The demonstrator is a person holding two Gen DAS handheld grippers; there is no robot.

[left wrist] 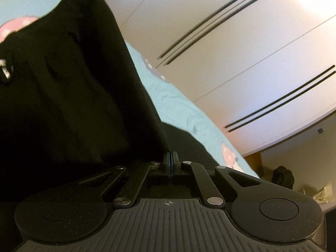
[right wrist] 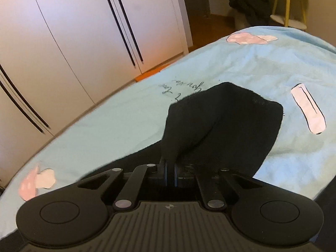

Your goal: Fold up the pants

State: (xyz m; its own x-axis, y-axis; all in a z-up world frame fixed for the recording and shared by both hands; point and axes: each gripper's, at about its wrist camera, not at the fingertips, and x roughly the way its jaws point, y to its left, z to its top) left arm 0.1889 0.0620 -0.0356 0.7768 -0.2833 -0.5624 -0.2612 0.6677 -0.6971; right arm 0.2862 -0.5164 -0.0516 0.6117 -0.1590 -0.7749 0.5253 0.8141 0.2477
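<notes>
1. Left claw (left wrist: 170, 163): fingers pressed together, apparently pinching an edge of the black pants (left wrist: 69, 88). The cloth rises as a broad dark sheet to the left of the claw, lifted off the bed (left wrist: 184, 113).
2. Right claw (right wrist: 170, 168): fingers drawn close with a fold of the pants (right wrist: 220, 126) nipped between them. The free end flops forward, draping toward the middle of the bed (right wrist: 126, 121).
3. Position: pants held over the light-blue bedcover, partly airborne and partly trailing on it; wardrobe doors (right wrist: 73, 42) stand beyond the bed's far edge.
4. Progress, as a judgement: mid-fold. Both claws carry fabric, nothing lies flat and squared, so no finished fold is evident. Left to do: lay the cloth down, align the edges, complete the remaining folds.
5. Writing: dark script on the bedcover (right wrist: 180, 88), upside down from the right view; "you" seems legible, the rest not. White marks (left wrist: 5, 69) on the pants at the left view's edge, unreadable.
6. Pink cartoon patches (right wrist: 308, 109) printed on the cover; no brand visible.
</notes>
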